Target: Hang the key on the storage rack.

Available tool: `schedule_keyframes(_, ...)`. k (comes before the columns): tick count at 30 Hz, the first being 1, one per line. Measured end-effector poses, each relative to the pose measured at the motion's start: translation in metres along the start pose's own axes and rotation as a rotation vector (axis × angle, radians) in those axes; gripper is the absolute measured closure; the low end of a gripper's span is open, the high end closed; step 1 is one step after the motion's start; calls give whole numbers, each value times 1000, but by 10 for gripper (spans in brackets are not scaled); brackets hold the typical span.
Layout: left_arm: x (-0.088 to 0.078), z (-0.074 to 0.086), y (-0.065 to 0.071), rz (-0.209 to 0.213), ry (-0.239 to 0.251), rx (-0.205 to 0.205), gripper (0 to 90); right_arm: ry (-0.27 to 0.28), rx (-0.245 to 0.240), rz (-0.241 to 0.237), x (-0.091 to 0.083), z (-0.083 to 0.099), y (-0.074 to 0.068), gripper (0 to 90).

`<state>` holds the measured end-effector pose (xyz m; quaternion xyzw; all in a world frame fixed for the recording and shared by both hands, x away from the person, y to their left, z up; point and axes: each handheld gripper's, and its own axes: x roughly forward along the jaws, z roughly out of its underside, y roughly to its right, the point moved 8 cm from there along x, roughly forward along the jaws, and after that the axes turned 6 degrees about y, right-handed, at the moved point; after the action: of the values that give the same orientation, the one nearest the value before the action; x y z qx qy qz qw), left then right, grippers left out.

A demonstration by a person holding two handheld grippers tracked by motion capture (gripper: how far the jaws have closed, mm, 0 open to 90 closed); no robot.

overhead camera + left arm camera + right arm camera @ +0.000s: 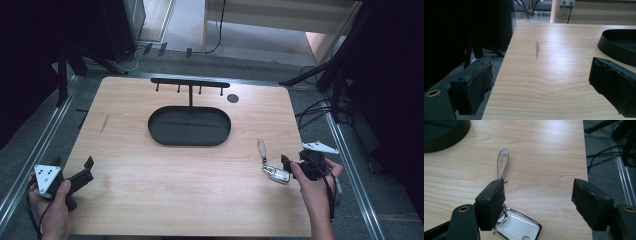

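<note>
A car key (276,174) with a strap loop lies near the wooden table's (190,190) right edge, just beside the spread-jawed right gripper (537,202), while the left gripper (541,85), also spread, hovers at the left edge, well apart from the black oval tray (165,137)

Oval tray (165,134), hook rack (190,82), key fob (276,174)

Key fob (276,174) flat on table (200,190)

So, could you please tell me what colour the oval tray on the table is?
The oval tray is matte black, seen best in the high view.
</note>
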<state>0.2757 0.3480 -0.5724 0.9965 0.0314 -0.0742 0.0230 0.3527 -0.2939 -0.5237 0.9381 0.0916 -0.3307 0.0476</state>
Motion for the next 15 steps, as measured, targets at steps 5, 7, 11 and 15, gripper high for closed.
schedule_keyframes(5,0,0,0,5,-7,4,56,-144,21,-12,13,-9,-7,281)
schedule_keyframes(7,0,0,0,5,-8,3,56,-165,24,-18,15,-9,-8,280)
schedule_keyframes(11,0,0,1,5,-5,8,56,-278,-2,-24,26,-14,-17,278)
schedule_keyframes(15,1,1,1,8,-11,8,56,-325,-6,-16,34,-19,-23,289)
